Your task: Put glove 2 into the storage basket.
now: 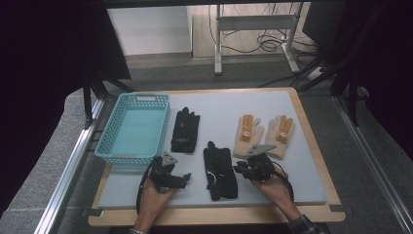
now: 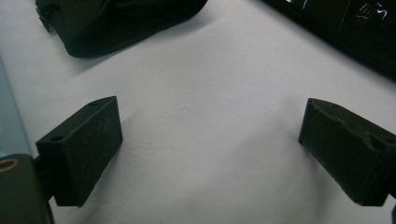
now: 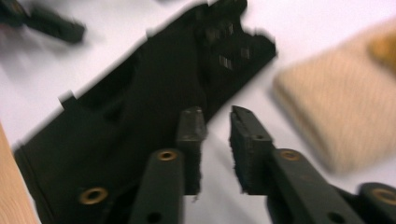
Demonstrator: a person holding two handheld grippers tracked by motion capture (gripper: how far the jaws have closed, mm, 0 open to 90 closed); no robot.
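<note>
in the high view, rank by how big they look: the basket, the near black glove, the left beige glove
1. Basket, clearly largest.
2. Near black glove.
3. Left beige glove, smallest, though it lies farther from the camera, so its gap with the black glove is less certain.

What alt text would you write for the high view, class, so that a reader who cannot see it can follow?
Two hand-held grippers, the left gripper and right gripper, flank a black glove on a grey mat. Behind lie another black glove, two beige gloves and a blue basket.
</note>
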